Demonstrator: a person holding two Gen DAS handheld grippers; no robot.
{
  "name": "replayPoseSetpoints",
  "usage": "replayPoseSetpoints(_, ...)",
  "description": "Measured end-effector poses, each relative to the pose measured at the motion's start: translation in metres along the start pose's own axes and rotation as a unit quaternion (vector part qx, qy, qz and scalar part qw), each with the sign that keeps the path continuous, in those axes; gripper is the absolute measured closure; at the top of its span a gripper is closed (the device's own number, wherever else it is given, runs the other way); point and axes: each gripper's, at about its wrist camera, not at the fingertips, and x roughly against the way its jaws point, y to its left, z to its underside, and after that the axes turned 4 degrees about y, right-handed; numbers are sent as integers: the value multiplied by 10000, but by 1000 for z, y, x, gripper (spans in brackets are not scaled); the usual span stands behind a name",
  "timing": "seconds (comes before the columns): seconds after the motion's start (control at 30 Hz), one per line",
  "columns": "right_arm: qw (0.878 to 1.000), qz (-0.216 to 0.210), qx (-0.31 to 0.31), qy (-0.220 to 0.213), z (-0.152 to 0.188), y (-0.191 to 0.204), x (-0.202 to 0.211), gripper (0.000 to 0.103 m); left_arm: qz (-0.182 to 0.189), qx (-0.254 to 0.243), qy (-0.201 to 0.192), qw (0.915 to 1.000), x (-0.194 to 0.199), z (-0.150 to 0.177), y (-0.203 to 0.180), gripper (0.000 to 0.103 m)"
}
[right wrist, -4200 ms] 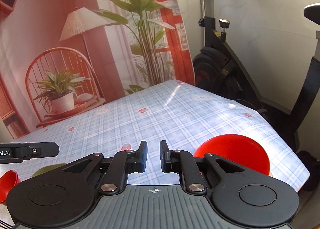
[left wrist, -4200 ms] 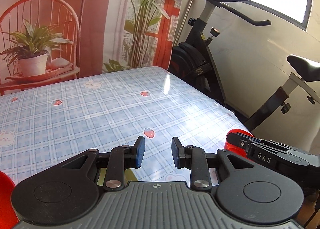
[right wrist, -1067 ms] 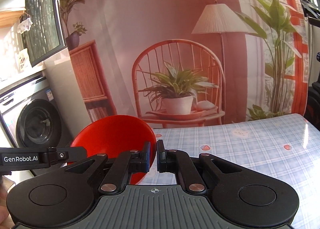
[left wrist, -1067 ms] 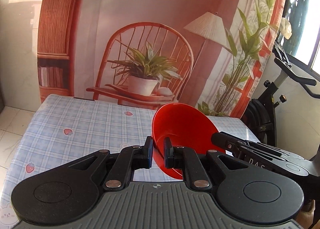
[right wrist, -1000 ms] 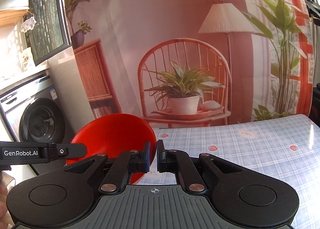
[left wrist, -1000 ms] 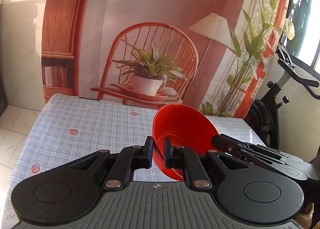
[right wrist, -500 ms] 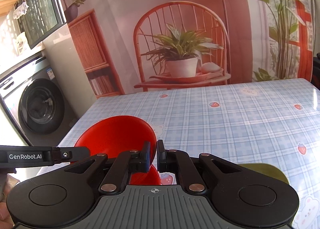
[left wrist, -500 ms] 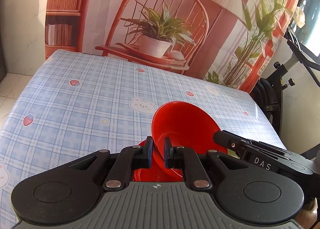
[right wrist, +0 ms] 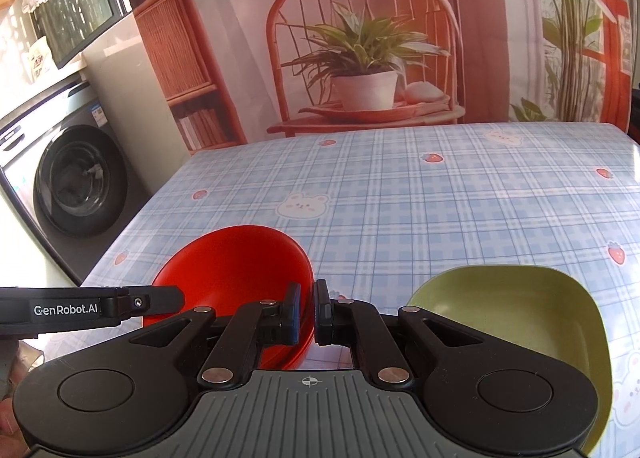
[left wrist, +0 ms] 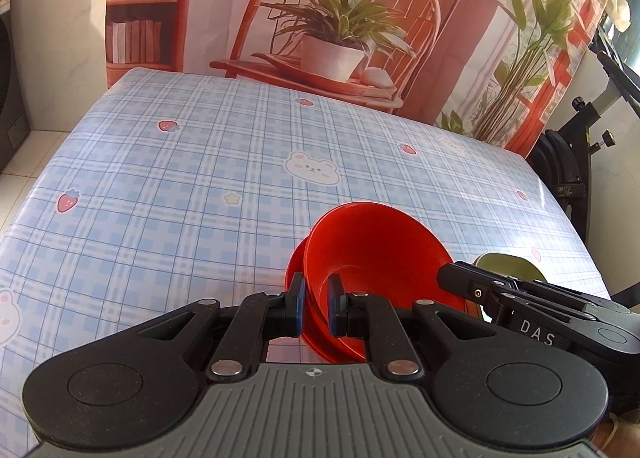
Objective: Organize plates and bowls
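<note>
My left gripper (left wrist: 316,310) is shut on the near rim of a red bowl (left wrist: 380,250). The bowl is tilted and low over a second red bowl (left wrist: 294,270) that sits on the table under it. My right gripper (right wrist: 308,314) is shut on the right rim of the same held red bowl (right wrist: 236,270). The right gripper's body shows at the right of the left wrist view (left wrist: 536,306). A green square plate (right wrist: 520,318) lies on the table to the right of the bowls and also shows in the left wrist view (left wrist: 508,264).
The table has a blue checked cloth (left wrist: 200,178) with strawberries and bears. A printed backdrop (left wrist: 340,18) hangs behind the far edge. A washing machine (right wrist: 68,186) stands left of the table. An exercise bike (left wrist: 580,162) stands at the right.
Both grippers have brought the red bowl down from mid-air to just over the second red bowl on the table. The green plate has come into view.
</note>
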Motion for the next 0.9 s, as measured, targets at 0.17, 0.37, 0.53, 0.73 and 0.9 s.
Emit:
replayPoseSetpoints(0.17,10000,-11,19,-5,1,-1,0,97,-73,-47,84,9999,-4,1,-1,91)
replayPoseSetpoints(0.37,10000,-21,15,30,0,-3,-1,97,-140,-130,66,9998,-5,1,-3,91)
replayPoseSetpoints(0.53,10000,-35,-3,43,1,-4,-2,97,-159,-158,70,9997,-5,0,-3,91)
replayPoseSetpoints(0.73,10000,4,-7,70,1,-4,-3,96,-184,-224,97,9995,-7,-2,-6,89)
replayPoseSetpoints(0.9,10000,-11,-8,82,2,-5,-3,94,-200,-154,96,9996,-8,-5,-3,85)
